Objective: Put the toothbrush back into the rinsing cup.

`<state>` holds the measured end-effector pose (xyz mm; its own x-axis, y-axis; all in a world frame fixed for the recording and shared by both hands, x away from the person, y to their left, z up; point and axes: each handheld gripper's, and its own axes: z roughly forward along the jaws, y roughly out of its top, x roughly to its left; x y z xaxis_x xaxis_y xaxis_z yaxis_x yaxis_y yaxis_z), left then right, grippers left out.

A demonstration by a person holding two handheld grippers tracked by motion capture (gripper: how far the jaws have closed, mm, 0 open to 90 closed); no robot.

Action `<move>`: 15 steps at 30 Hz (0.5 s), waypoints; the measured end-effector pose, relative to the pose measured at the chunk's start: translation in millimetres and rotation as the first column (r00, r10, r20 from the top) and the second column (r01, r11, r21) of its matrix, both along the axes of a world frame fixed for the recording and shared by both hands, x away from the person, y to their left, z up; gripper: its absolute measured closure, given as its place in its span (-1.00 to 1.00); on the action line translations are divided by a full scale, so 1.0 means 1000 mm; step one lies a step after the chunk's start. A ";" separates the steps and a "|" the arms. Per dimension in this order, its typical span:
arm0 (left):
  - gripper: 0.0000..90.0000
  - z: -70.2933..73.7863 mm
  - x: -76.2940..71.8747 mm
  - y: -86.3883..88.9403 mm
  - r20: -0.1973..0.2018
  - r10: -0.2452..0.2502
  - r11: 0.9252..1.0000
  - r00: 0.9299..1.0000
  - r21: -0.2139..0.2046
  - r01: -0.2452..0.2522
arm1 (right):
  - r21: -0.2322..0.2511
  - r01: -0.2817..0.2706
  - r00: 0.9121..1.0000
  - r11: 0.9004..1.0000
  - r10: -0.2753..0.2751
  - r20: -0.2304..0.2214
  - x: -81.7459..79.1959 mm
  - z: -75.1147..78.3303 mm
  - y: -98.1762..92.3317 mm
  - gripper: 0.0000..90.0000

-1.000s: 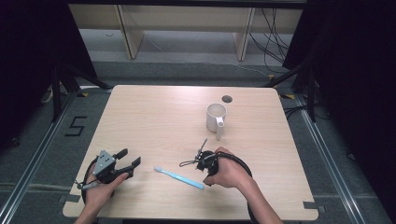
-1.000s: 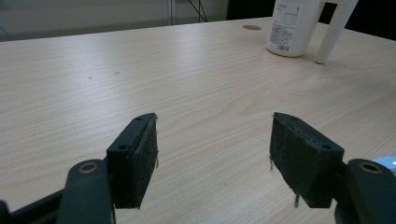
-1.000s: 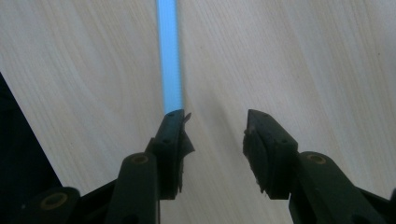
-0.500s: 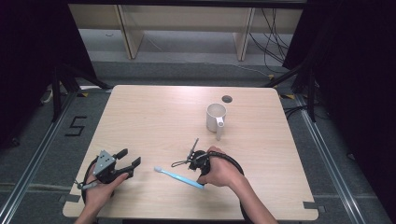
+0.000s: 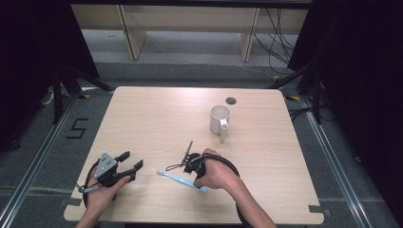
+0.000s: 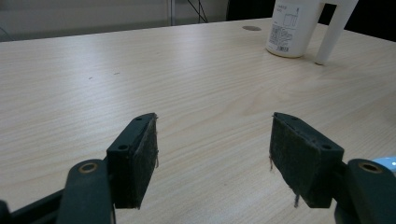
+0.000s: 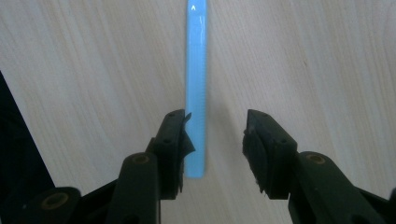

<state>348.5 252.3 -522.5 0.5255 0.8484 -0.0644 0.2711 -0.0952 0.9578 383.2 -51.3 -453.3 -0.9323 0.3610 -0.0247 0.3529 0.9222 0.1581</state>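
Observation:
A light blue toothbrush (image 5: pixel 183 179) lies flat on the wooden table (image 5: pixel 157 118) near its front edge. My right gripper (image 5: pixel 189 170) points down over the toothbrush handle. In the right gripper view the handle (image 7: pixel 196 70) runs up between the jaws, its end close against the left pad (image 7: pixel 180 149), and the right gripper (image 7: pixel 212 149) stands open around it. My left gripper (image 5: pixel 130 164) rests at the front left, held in a hand. Its jaws are wide open over bare wood in the left gripper view (image 6: pixel 212 158). A white mug (image 5: pixel 220 118) stands upright at the back right.
A round cable hole (image 5: pixel 231 100) sits in the tabletop behind the mug (image 6: pixel 292 28). Black cables loop from both grippers toward the front edge. Dark frames and floor surround the table, with shelving behind it.
My right hand has slid left across the table, from beside the toothbrush handle to over it. The left hand, the toothbrush and the mug have stayed put.

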 end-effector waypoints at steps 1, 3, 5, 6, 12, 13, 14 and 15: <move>-0.29 0.000 0.000 0.000 0.000 0.000 1.000 1.000 0.001 0.000 | 0.000 0.014 1.000 1.000 -0.014 -0.006 0.000 -0.001 0.002 0.32; -0.29 0.000 0.000 0.000 0.001 -0.001 1.000 1.000 0.003 0.001 | -0.007 0.006 1.000 1.000 -0.006 -0.008 0.000 -0.003 0.004 0.32; -0.29 0.000 0.000 0.000 0.000 0.000 1.000 1.000 0.003 0.000 | -0.010 0.007 1.000 1.000 -0.007 -0.011 0.000 -0.004 0.006 0.33; -0.29 0.000 0.000 0.000 0.000 0.000 1.000 1.000 0.003 0.000 | -0.015 -0.009 1.000 1.000 0.008 -0.011 0.001 -0.004 0.007 0.34; -0.29 0.000 0.000 0.000 -0.001 0.000 1.000 1.000 -0.001 0.000 | -0.020 -0.005 1.000 1.000 0.004 -0.026 0.002 -0.009 0.011 0.37; -0.29 0.000 0.000 0.000 0.000 0.000 1.000 1.000 -0.001 0.000 | -0.017 -0.012 1.000 1.000 0.012 -0.027 0.002 -0.010 0.012 0.37; -0.29 0.000 0.000 0.000 0.000 0.000 1.000 1.000 0.000 0.000 | -0.023 -0.016 0.999 1.000 0.015 -0.028 0.003 -0.010 0.013 0.37; -0.29 0.000 0.000 0.000 0.000 0.000 1.000 1.000 -0.001 0.000 | -0.021 -0.006 1.000 1.000 0.005 -0.031 0.003 -0.010 0.013 0.37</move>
<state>348.5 252.3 -522.5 0.5255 0.8483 -0.0650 0.2713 -0.0946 0.9578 385.7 -38.0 -463.7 -0.9346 0.3557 -0.0030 0.3524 0.9270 0.1280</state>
